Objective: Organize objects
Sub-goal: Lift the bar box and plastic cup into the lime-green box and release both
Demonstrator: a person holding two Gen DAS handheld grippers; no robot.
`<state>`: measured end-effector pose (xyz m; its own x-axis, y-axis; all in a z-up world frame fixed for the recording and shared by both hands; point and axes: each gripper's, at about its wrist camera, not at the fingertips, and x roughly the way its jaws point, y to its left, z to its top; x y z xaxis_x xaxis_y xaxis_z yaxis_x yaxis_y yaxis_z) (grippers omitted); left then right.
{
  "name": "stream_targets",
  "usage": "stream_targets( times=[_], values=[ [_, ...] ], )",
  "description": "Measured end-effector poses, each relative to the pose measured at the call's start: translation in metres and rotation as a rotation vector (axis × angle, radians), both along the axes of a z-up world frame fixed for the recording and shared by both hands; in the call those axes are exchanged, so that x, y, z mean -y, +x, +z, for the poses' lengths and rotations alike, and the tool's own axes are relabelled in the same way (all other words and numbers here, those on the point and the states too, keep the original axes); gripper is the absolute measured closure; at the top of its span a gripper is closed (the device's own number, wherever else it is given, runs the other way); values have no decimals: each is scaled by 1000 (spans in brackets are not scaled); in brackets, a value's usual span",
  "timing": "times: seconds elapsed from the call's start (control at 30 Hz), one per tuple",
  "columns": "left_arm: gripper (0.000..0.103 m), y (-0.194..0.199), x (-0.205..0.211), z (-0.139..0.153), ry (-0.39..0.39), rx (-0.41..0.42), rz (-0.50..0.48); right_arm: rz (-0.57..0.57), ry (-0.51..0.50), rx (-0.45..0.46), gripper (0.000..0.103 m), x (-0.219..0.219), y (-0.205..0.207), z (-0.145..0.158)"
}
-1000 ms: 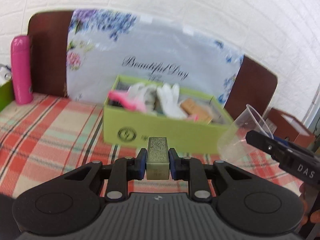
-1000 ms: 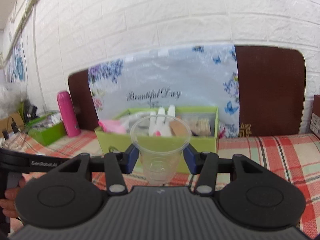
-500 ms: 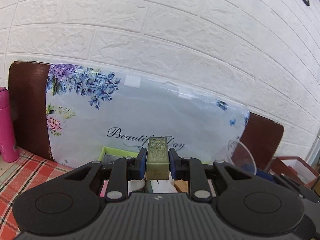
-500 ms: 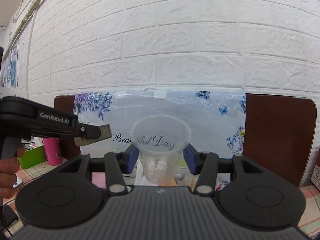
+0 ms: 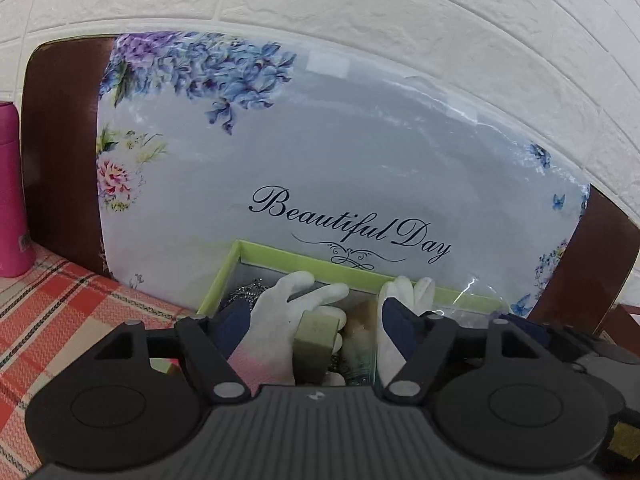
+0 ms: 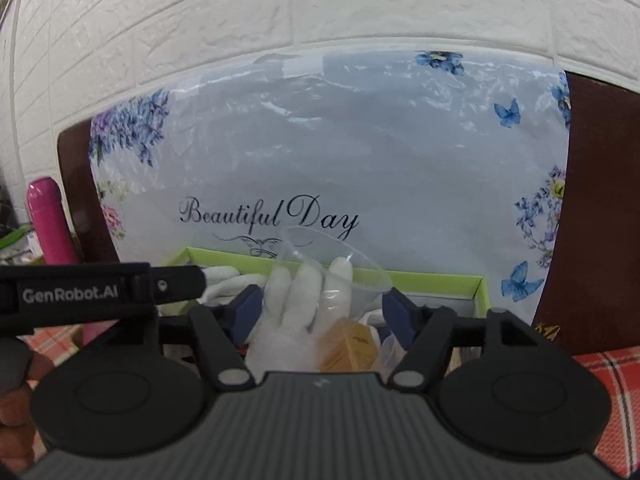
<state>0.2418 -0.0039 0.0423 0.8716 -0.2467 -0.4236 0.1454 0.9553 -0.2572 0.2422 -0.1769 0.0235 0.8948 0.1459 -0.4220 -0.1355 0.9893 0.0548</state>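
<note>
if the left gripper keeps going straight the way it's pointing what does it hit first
Probably the small olive-green block between the open left gripper fingers, lying on a white glove in the green box; depth is unclear.

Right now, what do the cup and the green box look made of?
Cup: thin clear plastic, glossy; the white gloves and the lettering behind show through its wall. Green box: looks like matte cardboard, with a flat, sharply folded rim and a pale inner face; a coated finish cannot be ruled out.
</note>
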Motion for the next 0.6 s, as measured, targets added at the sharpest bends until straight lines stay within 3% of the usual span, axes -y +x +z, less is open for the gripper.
stream_targets(
  times=[0.07,0.3,0.47,0.6],
  values=[
    [27,-3,-6,-3,-30,-15,-8,-3,-10,-3,17,2,2,-5],
    [22,-34,-22,15,-39,42,37,-36,-37,26,3,7,-21,3],
    [13,-67,-29,25,-25,48,63,-67,-32,32,0,20,-54,11],
    [12,-96,-26,22,34,-13,74,-92,13,-1,0,34,-91,12]
  ],
)
